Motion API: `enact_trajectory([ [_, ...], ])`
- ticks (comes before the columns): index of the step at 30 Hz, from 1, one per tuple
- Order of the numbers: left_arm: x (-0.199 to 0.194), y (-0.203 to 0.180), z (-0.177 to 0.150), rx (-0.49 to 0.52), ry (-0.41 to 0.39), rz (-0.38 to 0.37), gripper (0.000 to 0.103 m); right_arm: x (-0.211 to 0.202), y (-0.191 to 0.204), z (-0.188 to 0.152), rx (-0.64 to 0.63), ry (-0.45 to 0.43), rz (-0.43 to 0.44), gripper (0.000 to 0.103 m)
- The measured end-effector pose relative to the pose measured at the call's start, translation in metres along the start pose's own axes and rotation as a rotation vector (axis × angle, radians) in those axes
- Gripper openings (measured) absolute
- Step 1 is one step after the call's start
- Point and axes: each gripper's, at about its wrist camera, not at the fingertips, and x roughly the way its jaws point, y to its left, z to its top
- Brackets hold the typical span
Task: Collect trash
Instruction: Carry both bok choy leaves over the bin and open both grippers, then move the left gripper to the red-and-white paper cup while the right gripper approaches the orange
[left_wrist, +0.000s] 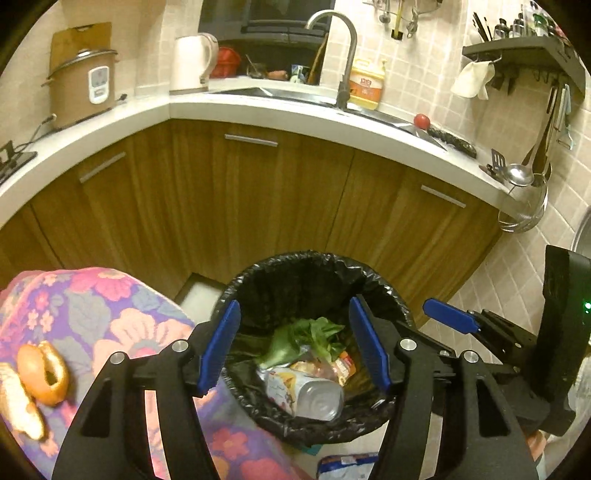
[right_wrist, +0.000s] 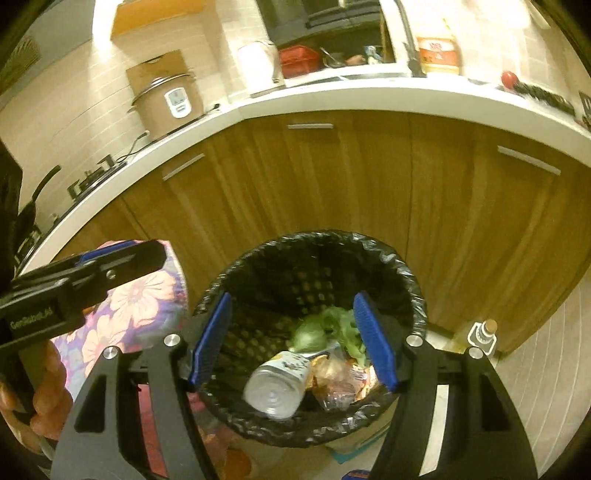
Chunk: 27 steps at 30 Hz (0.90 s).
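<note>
A round bin lined with a black bag stands on the floor against the wooden cabinets. Inside lie a silver drink can, leafy greens and crumpled snack wrappers. My left gripper hangs open over the bin's mouth with nothing between its blue pads. The right wrist view shows the same bin, the can and the greens. My right gripper is also open and empty above them. Each gripper shows at the edge of the other's view.
A floral cloth left of the bin carries orange-brown peel or crust pieces. A blue-and-white packet lies on the floor by the bin. A corked bottle stands to its right. Cabinets and the counter rise behind.
</note>
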Motion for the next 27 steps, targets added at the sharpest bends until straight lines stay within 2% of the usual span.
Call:
enact_trajectory([
  [13,-0.075,0.057,-0.009,-0.076,-0.132,0.086,0.062,-0.006,0.078,0.001,-0.118,-0.020,0.077,0.064],
  [18,-0.113,0.085,-0.017,-0.106,-0.194,0.130,0.065,-0.002,0.121,0.000,-0.184,-0.018,0.117,0.064],
  [23,-0.151,0.122,-0.028,-0.132,-0.242,0.207,0.066,0.002,0.173,-0.004,-0.274,-0.041,0.147,0.064],
  [27,-0.183,0.158,-0.040,-0.193,-0.287,0.257,0.073,0.009,0.213,-0.007,-0.348,-0.032,0.182,0.064],
])
